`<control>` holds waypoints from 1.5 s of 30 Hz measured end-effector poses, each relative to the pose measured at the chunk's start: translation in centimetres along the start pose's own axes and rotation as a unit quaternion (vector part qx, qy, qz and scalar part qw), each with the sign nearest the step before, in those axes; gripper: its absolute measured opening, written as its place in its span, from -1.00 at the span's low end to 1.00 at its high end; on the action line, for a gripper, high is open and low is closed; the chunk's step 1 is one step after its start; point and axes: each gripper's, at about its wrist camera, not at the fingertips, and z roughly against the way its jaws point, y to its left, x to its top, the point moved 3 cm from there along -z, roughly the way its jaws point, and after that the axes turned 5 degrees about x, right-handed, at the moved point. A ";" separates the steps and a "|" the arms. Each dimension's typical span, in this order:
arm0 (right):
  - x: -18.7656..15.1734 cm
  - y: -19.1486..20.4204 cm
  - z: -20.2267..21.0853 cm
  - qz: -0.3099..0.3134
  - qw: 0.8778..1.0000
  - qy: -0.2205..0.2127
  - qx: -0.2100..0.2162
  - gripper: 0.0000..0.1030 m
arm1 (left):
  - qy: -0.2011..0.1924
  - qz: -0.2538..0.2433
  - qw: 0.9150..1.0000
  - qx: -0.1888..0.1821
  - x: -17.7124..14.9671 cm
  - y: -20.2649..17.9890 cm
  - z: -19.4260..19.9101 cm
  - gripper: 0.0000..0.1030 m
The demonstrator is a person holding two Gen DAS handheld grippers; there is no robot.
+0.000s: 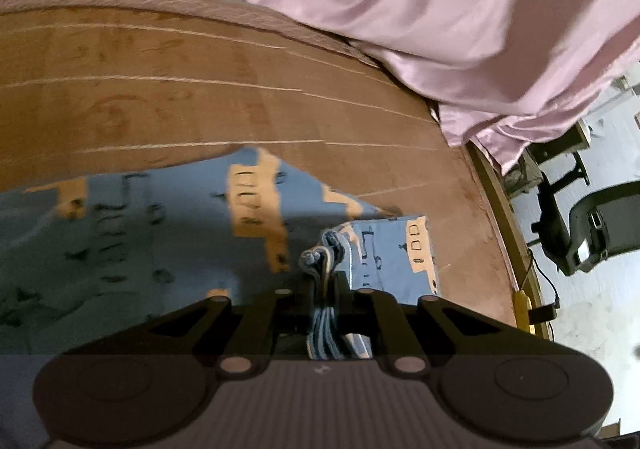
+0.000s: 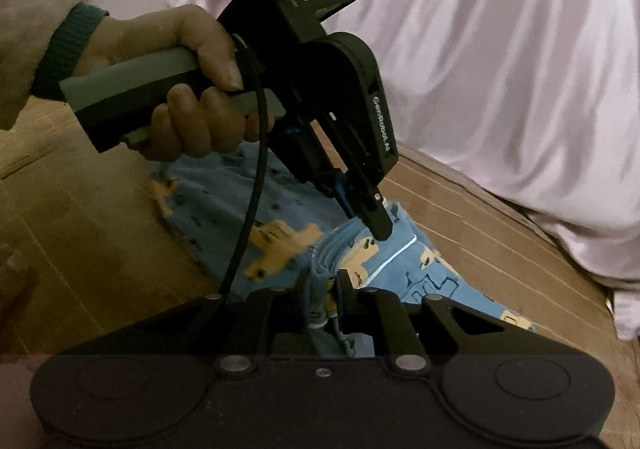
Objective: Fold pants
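Note:
Blue pants (image 1: pixel 168 217) with an orange vehicle print lie on a brown mat (image 1: pixel 160 97). My left gripper (image 1: pixel 325 281) is shut on a bunched stack of the pants' edge layers, which stick up between its fingers. In the right wrist view the pants (image 2: pixel 224 205) spread across the same mat, and my right gripper (image 2: pixel 323 291) is shut on a folded bunch of the fabric. The left gripper (image 2: pixel 370 221), held by a person's hand (image 2: pixel 188 89), clamps the cloth just beyond my right one, its tip pressing down into the fold.
A pink satin sheet (image 1: pixel 460 9) is heaped along the far edge of the mat (image 2: pixel 460 205) and shows again as a pink sheet (image 2: pixel 500 49) in the right view. Off the bed's right side stand a dark office chair (image 1: pixel 592 225) and a cable on a pale floor.

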 end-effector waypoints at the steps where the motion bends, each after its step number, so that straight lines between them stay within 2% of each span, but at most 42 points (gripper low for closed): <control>1: 0.2 0.3 -0.3 0.005 1.000 0.002 0.005 -0.76 | 0.001 0.005 1.000 0.003 -0.1 0.5 0.0 -0.81; 6: 0.1 1.0 -1.8 0.002 1.000 0.018 0.024 -0.76 | 0.009 0.006 1.000 0.025 -0.7 1.9 -0.6 -0.73; 9: -0.4 1.2 -3.0 -0.003 0.999 0.032 0.037 -0.69 | -0.002 -0.014 0.998 0.057 -1.2 1.8 -0.2 -0.34; 10: -0.5 1.2 -3.0 -0.005 0.999 0.032 0.041 -0.63 | -0.010 -0.027 0.997 0.067 -1.3 1.5 0.1 -0.12; 11: -0.5 1.0 -2.8 -0.009 0.999 0.028 0.045 -0.54 | -0.017 -0.038 0.996 0.075 -1.5 1.2 0.5 0.05; 12: -0.5 0.8 -2.4 -0.011 0.999 0.022 0.048 -0.46 | -0.024 -0.047 0.995 0.083 -1.7 0.9 0.9 0.12; 14: -0.6 0.3 -1.3 -0.016 0.999 0.008 0.048 0.09 | -0.051 -0.063 0.991 0.108 -2.5 0.3 2.0 0.32; 16: -1.1 -0.2 -0.2 -0.023 0.999 -0.002 0.040 0.25 | -0.070 -0.083 0.986 0.124 -3.5 -0.2 2.9 0.33; 18: -1.6 -1.0 0.4 -0.033 0.999 0.001 0.025 0.27 | -0.086 -0.098 0.982 0.139 -4.7 -0.6 3.6 0.36; 20: -2.2 -2.1 0.8 -0.040 0.999 0.009 -0.003 0.52 | -0.095 -0.105 0.979 0.147 -5.8 -0.9 3.9 0.40; 22: -2.8 -3.1 0.8 -0.040 0.998 0.018 -0.043 0.64 | -0.095 -0.107 0.978 0.151 -6.6 -1.2 3.9 0.41; 25: -3.3 -4.9 0.1 -0.054 0.995 0.036 -0.080 0.68 | -0.091 -0.121 0.973 0.177 -7.8 -1.6 3.1 0.41; 27: -3.7 -5.5 -0.4 -0.065 0.993 0.046 -0.086 0.73 | -0.084 -0.137 0.965 0.207 -8.4 -1.6 2.4 0.41; 30: -4.5 -5.4 -1.5 -0.054 0.992 0.069 -0.096 0.75 | -0.095 -0.159 0.957 0.223 -9.2 -1.6 2.4 0.50; 32: -5.3 -5.2 -2.4 -0.048 0.991 0.076 -0.096 0.76 | -0.095 -0.152 0.957 0.228 -9.3 -1.3 3.1 0.60; 34: -5.4 -5.0 -1.8 -0.054 0.992 0.056 -0.099 0.78 | -0.104 -0.135 0.960 0.222 -9.4 -0.6 4.7 0.61; 37: -4.8 -4.6 -0.8 -0.049 0.993 0.009 -0.104 0.98 | -0.149 -0.097 0.960 0.215 -9.8 0.9 7.9 0.77; 39: -3.9 -4.1 -0.8 -0.039 0.994 -0.013 -0.101 0.98 | -0.187 -0.078 0.953 0.224 -10.2 2.0 9.9 0.79; 42: -2.7 -3.4 -2.2 -0.027 0.996 -0.017 -0.089 0.98 | -0.231 -0.043 0.939 0.253 -10.9 3.9 12.3 0.79; 45: -2.0 -2.7 -3.8 -0.024 0.996 -0.013 -0.079 0.98 | -0.251 -0.001 0.932 0.261 -11.5 5.9 13.6 0.75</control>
